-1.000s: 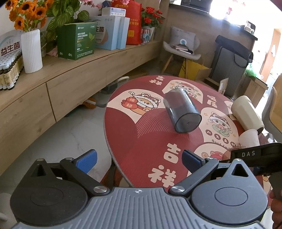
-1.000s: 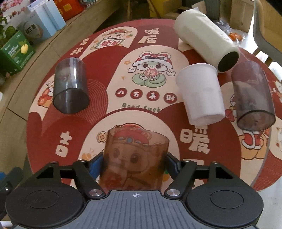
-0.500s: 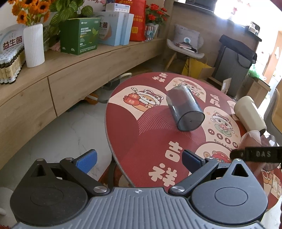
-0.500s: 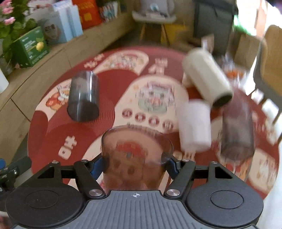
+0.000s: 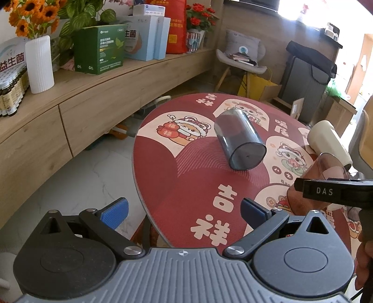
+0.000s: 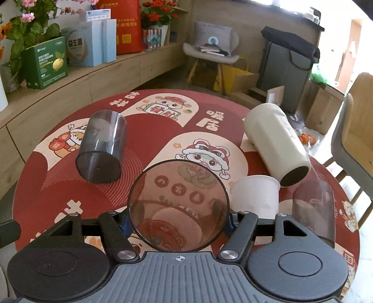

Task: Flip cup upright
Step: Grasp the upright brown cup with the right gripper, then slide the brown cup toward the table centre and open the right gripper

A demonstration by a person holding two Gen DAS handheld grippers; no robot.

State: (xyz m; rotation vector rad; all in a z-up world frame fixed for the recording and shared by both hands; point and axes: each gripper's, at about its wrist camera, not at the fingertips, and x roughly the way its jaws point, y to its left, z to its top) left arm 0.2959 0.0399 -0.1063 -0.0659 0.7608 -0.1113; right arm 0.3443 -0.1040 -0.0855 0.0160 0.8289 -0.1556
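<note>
Tilting since before, right claw [image 6: 178,225] grips brown cup [image 6: 178,207]

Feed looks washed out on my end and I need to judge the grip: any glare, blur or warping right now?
Left wrist view: sharp; the window top right is blown out; fisheye bows the wooden counter. Right wrist view: also sharp; the brown cup in the right claw is see-through, so the tablecloth print shows warped through it; corners are dark.
</note>
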